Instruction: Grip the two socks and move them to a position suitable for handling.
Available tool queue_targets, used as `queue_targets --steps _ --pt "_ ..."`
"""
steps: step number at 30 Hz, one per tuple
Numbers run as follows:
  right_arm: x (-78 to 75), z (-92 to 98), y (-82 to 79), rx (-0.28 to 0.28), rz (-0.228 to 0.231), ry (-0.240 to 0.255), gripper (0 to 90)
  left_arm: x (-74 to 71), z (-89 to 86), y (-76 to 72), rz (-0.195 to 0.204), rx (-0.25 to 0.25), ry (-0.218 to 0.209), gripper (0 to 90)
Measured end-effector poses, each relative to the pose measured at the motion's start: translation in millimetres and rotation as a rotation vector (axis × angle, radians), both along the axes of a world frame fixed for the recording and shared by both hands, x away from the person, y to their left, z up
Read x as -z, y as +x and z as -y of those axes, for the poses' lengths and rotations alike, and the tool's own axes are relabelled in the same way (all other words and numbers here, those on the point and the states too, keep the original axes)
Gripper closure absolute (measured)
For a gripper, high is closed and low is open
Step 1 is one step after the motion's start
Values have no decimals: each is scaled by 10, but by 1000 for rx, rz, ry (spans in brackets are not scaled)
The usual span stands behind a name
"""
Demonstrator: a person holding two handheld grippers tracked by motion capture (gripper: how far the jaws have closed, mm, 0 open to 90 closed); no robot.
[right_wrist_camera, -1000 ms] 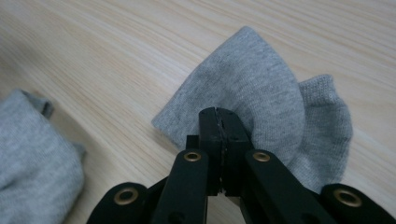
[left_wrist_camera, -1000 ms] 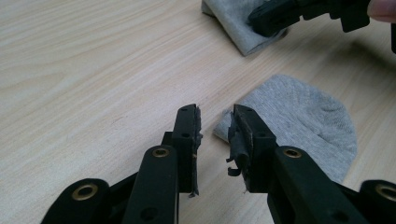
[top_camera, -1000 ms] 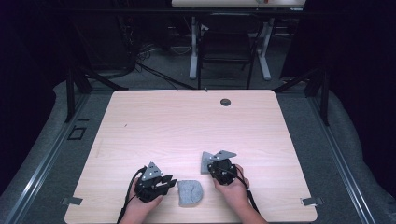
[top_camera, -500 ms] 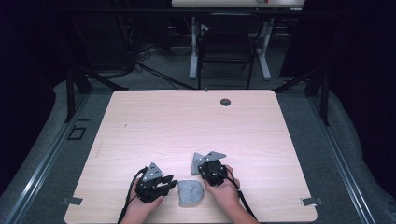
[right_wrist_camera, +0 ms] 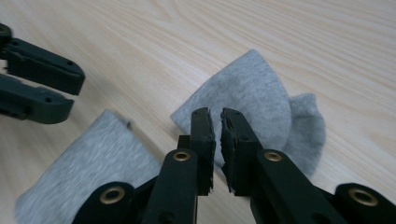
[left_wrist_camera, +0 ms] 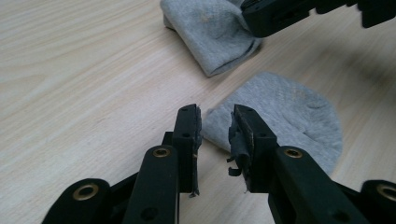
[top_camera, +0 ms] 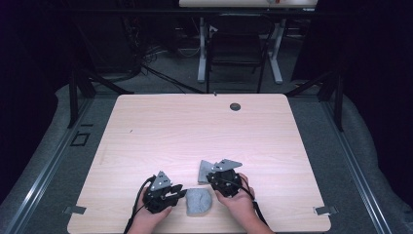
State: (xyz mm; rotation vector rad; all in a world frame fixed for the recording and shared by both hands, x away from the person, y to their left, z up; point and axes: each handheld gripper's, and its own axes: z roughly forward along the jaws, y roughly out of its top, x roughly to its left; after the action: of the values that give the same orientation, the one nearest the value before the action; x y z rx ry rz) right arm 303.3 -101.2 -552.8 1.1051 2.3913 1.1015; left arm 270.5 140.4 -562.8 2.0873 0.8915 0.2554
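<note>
The near sock (top_camera: pixel 198 201) lies between both grippers, just right of the left hand-held gripper (top_camera: pixel 181 191), whose narrow jaws hold nothing; the right hand-held gripper (top_camera: pixel 210 178), jaws just opening and empty, sits over the far sock (top_camera: pixel 203 170).

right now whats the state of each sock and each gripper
near sock: flat on the table, between the grippers, not gripped
far sock: folded over, lying flat beside right gripper
left gripper: jaws apart, empty
right gripper: jaws have just been opening, narrow gap, nothing between them
</note>
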Motion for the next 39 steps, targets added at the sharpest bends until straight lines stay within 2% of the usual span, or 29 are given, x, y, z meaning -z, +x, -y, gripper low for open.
queue_targets --steps 4,7,15,18,20,28,31,34,37,39 --pt "-84 122 -112 -9 9 18 833 -12 97 -46 0 20 -7 718" --pt "-126 204 -197 -16 9 22 831 0 186 -71 -4 50 13 725" --pt "-165 345 -351 -8 8 58 825 34 377 -111 -11 85 15 716" --pt "-165 371 -361 -9 8 53 824 33 423 -123 -10 92 15 713" --pt "-148 404 -358 3 1 64 822 29 478 -139 -1 100 13 706" --pt "-117 488 -305 46 19 91 822 18 616 -188 8 117 25 673" --pt "-122 517 -298 56 25 100 819 49 670 -193 1 125 42 653" --pt "-114 550 -294 64 22 96 819 69 687 -189 -9 130 41 622" --pt "-103 569 -286 81 16 116 817 85 700 -201 -9 130 49 587" --pt "-101 577 -281 78 12 109 815 116 714 -211 -3 128 61 578"
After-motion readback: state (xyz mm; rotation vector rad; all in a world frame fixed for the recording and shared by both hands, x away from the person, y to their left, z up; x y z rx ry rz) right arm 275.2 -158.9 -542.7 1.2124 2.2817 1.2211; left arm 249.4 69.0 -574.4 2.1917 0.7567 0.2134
